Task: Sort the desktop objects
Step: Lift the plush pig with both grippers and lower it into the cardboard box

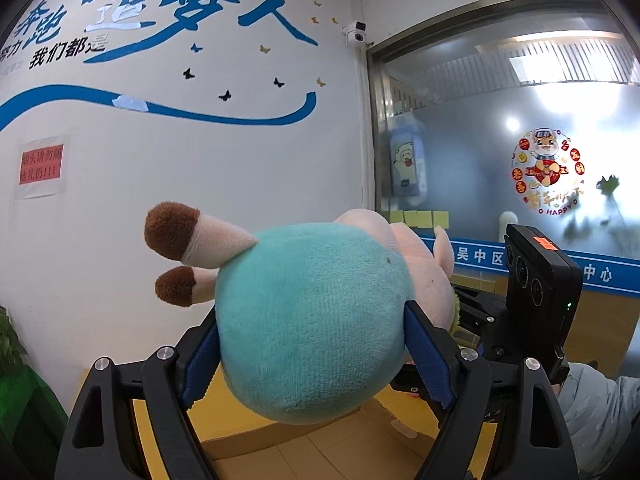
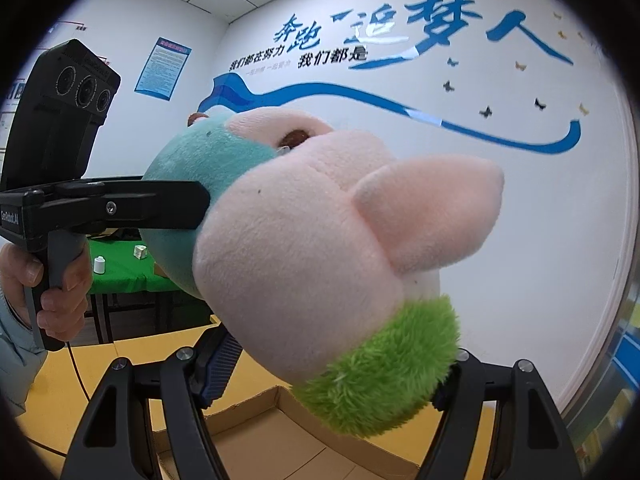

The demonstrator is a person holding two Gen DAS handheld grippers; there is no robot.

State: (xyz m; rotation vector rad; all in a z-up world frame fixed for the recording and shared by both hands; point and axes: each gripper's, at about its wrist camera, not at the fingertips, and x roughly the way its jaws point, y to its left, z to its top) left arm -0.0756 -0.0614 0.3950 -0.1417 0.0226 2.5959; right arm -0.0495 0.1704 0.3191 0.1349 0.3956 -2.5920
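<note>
Held aloft between both tools: a plush pig, teal body clamped by the blue pads of the left hand-held gripper, pink head and green fuzzy collar pinched in the right hand-held gripper. Both sets of jaws spread wide yet pressed into the soft fabric, so gripping, not empty. Toy lying sideways, brown-tipped legs sticking out to the left of the left hand-held gripper, ear pointing away to the right of the right one. Directly below both, an open cardboard box resting on the yellow surface. Judged to be mid-carry, the sorting step of the toy under way and not yet finished; probably called for next, a lowering over whichever container is meant, then a release by both jaws together so the floppy body does not swing from one grip. Destination uncertain: only a corner of the box in view, its contents blocked by the plush. Right-hand pad of the right hand-held gripper buried in the green fur and unseen. Small white items on the green cloth far behind the left tool too tiny to identify.
</note>
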